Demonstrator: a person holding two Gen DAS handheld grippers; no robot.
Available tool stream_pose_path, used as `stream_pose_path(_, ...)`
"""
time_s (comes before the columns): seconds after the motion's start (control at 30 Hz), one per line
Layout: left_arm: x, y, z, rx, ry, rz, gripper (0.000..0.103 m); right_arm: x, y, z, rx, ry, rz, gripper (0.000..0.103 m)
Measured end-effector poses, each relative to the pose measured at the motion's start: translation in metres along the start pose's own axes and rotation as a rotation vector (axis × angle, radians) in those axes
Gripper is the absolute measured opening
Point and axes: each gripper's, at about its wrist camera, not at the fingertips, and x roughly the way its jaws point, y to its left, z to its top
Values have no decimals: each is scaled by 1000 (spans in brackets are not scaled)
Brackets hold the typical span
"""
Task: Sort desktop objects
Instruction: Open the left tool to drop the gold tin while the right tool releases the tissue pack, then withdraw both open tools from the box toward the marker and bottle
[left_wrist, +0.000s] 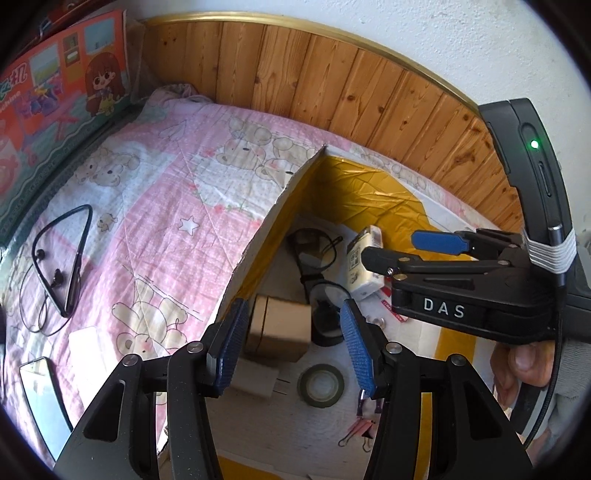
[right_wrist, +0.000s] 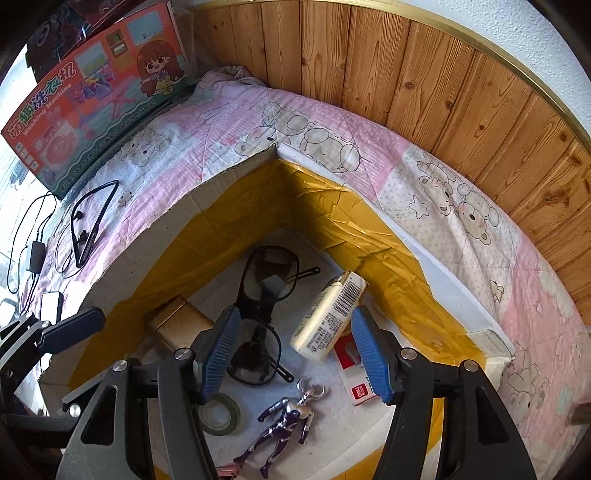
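Observation:
An open cardboard box (right_wrist: 236, 206) lined with yellow tape sits on the pink bedspread (left_wrist: 155, 221). On its floor lie black glasses (right_wrist: 258, 295), a small brown box (left_wrist: 280, 328), a tape roll (left_wrist: 321, 384), a silver toy figure (right_wrist: 284, 417) and a red packet (right_wrist: 354, 373). A cream packet with a barcode (right_wrist: 328, 314) lies tilted over the red packet. My right gripper (right_wrist: 294, 310) hangs open above the box floor; the cream packet sits just inside its right finger, and the pads do not press on it. My left gripper (left_wrist: 293, 302) stands open and empty over the brown box.
Outside the box, black neckband earphones (left_wrist: 62, 258), a phone (left_wrist: 40, 398) and a charger cable (right_wrist: 35, 254) lie on the bedspread to the left. A colourful toy carton (right_wrist: 92, 96) leans at the far left. Wood panelling (right_wrist: 406, 74) backs the bed. Pink binder clips (left_wrist: 358, 432) lie in the box.

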Motion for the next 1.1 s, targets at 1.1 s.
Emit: stream_pose_path(1.1,-81,-41,-32,154,-93,80,55,-93,16,-108,-132,-45,27,69)
